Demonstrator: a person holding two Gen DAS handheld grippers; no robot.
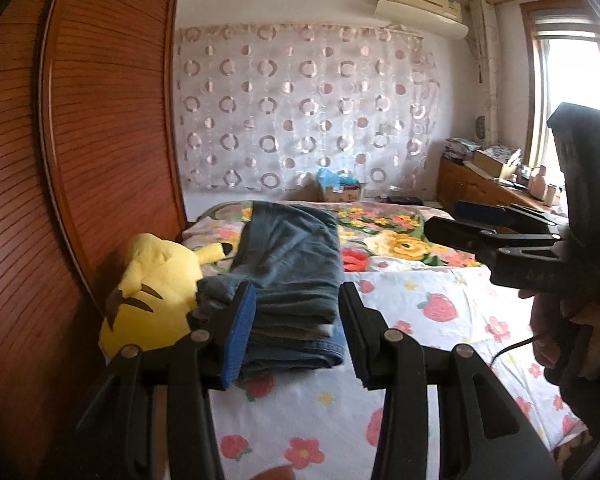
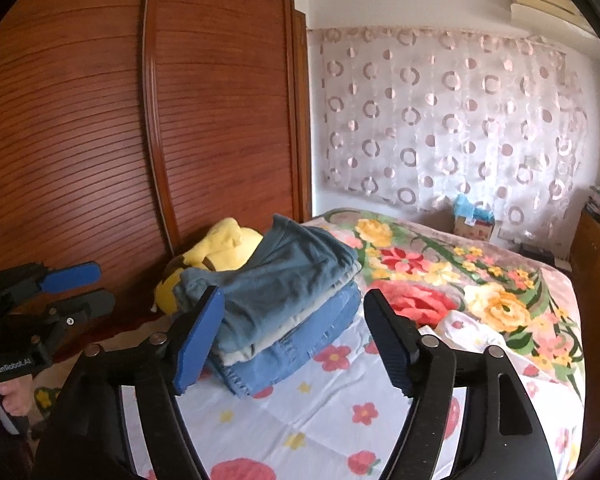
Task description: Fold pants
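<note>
A stack of folded pants (image 1: pixel 292 264) (image 2: pixel 288 292) lies on the bed sheet (image 1: pixel 432 344) (image 2: pixel 324 412), with a teal pair on top, a pale one in the middle and blue denim at the bottom. My left gripper (image 1: pixel 296 320) hovers just in front of the stack, open, with nothing between its fingers; in the right wrist view it shows at the far left (image 2: pixel 76 288). My right gripper (image 2: pixel 296 320) is open wide before the stack and holds nothing. The left wrist view catches it from the side (image 1: pixel 460 224), above the sheet to the right of the stack.
A yellow plush toy (image 1: pixel 152 292) (image 2: pixel 220 248) leans against the stack's left side, beside the wooden wardrobe (image 1: pixel 100 120) (image 2: pixel 80 120). A floral blanket (image 1: pixel 396 236) (image 2: pixel 460 280) covers the far bed. A cluttered desk (image 1: pixel 480 184) stands under the window. A hand (image 2: pixel 8 396) grips the left handle.
</note>
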